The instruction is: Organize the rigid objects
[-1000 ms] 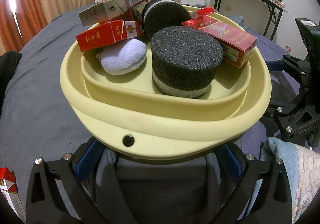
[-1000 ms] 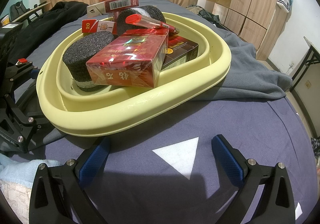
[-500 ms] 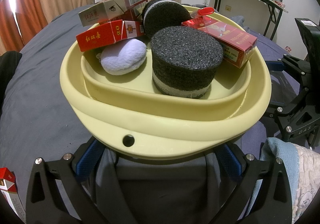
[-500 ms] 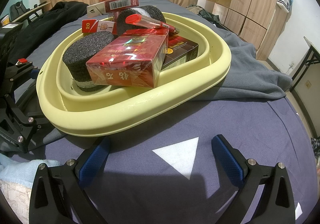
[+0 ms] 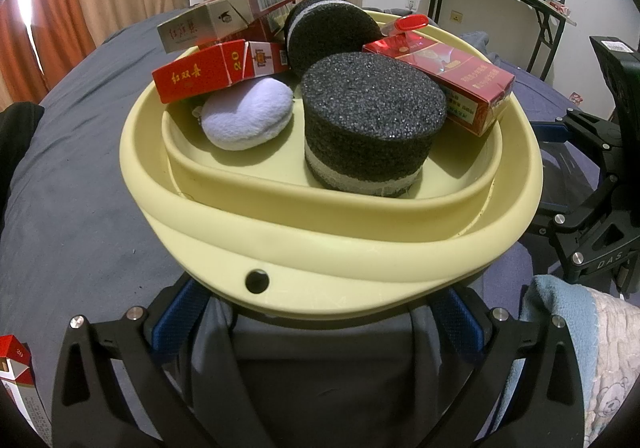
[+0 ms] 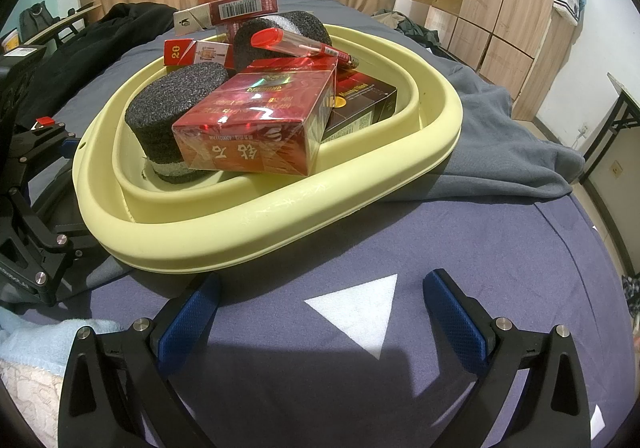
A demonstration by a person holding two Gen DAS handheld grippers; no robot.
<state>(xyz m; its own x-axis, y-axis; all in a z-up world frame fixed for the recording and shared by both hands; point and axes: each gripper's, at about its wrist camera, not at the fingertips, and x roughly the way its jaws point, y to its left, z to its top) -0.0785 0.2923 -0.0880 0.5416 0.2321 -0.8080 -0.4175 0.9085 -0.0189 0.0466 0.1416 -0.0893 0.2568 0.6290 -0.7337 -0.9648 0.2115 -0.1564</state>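
A pale yellow basin (image 5: 360,248) sits on the bed, heaped with red cigarette packs (image 5: 444,77), two black foam cylinders (image 5: 372,127), a lilac plush pad (image 5: 246,119) and a red-capped tube (image 5: 408,23). My left gripper (image 5: 320,312) is open, its blue pads (image 5: 180,312) partly tucked under the basin's near rim, with grey cloth between them. In the right wrist view the basin (image 6: 280,215) lies ahead with a shiny red pack (image 6: 260,127) and a dark pack (image 6: 364,99) on top. My right gripper (image 6: 322,288) stands open just short of the rim, holding nothing.
A loose cigarette pack (image 5: 16,372) lies at the lower left. A light blue towel (image 5: 560,320) sits by the right gripper (image 5: 600,187). A grey garment (image 6: 500,143) spreads from under the basin. A white triangle (image 6: 360,312) marks the sheet. Black clothes (image 6: 100,43) lie beyond.
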